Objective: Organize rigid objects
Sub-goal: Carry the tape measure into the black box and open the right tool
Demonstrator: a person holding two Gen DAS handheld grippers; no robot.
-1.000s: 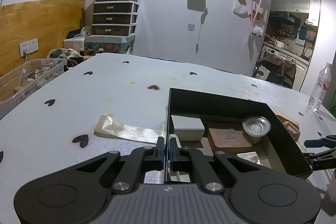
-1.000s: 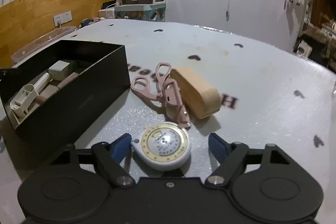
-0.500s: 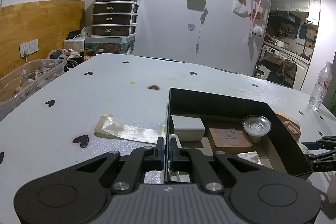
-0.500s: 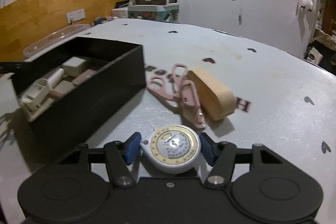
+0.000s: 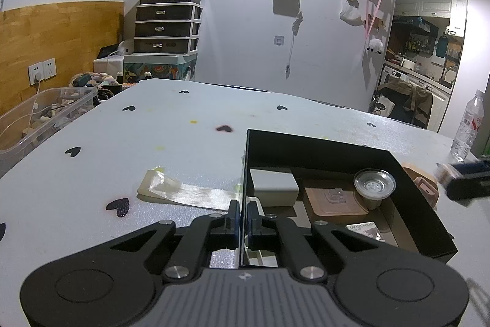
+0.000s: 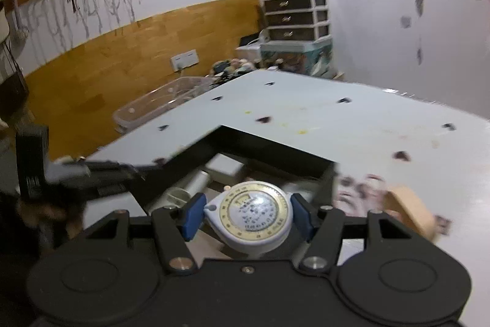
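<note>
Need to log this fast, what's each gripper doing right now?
Left gripper: closed on the side wall of the black box.
Right gripper: jaws have just closed on the round tape measure, holding it above the box.

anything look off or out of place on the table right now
One thing: a flattened clear wrapper lies loose on the table just left of the black box, looking like litter rather than a rigid item. The left claw is shut on the box wall, and the right claw holds the round tape measure over the box.
</note>
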